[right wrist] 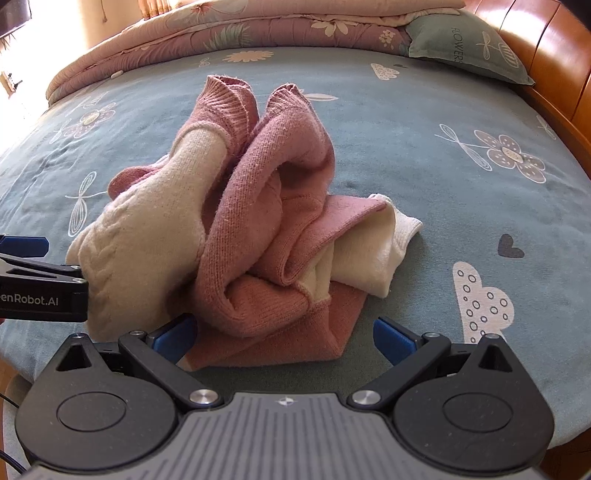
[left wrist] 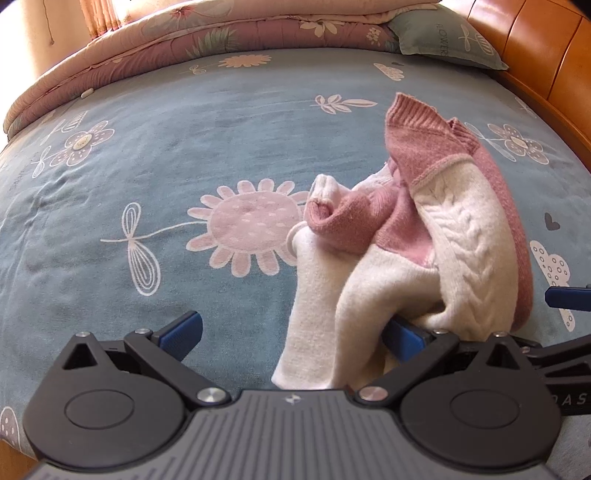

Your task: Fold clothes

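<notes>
A crumpled pink and cream knit sweater (right wrist: 255,221) lies in a heap on the blue flowered bedspread (right wrist: 424,155). In the left wrist view the sweater (left wrist: 424,236) is at the right, and its cream part drapes between the fingers of my left gripper (left wrist: 291,328), whose jaws stand wide open. My right gripper (right wrist: 284,336) is also wide open, with the sweater's pink front edge lying between its blue pads (right wrist: 391,338). The left gripper (right wrist: 40,291) shows at the left edge of the right wrist view, touching the cream part.
A folded pink floral quilt (right wrist: 240,29) lies along the far side of the bed. A green pillow (right wrist: 469,44) sits at the far right. A wooden headboard (right wrist: 546,55) curves along the right. The near bed edge is just under both grippers.
</notes>
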